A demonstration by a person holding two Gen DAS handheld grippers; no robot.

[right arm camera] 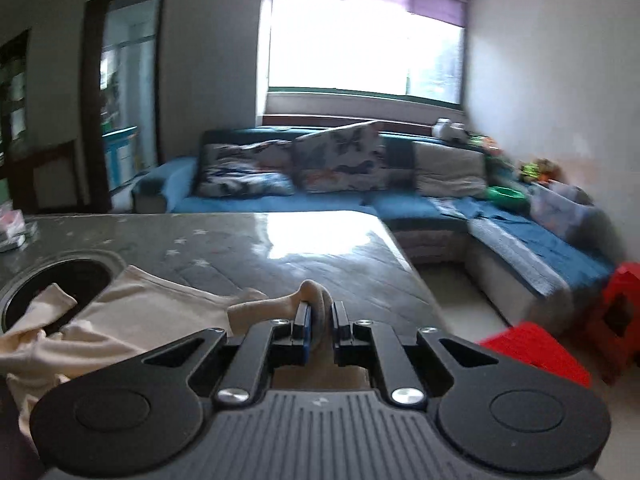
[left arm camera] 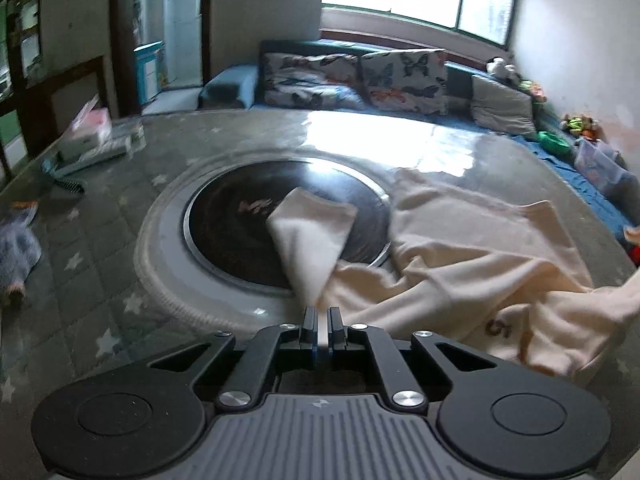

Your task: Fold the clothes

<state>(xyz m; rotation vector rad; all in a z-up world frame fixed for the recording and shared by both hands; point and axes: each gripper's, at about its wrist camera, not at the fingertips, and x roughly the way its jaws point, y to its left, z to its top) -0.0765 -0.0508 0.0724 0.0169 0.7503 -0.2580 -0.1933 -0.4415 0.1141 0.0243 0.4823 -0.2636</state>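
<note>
A cream garment lies spread on the grey table, partly over the round black hob. My left gripper is shut on a sleeve of the garment, which hangs lifted over the hob. In the right wrist view the same garment lies at the left. My right gripper is shut on a bunched edge of it, raised a little above the table near its right edge.
A round black hob with a pale ring is set in the table. Boxes and a comb lie at the far left. A blue sofa with cushions stands behind. Red stools stand right of the table.
</note>
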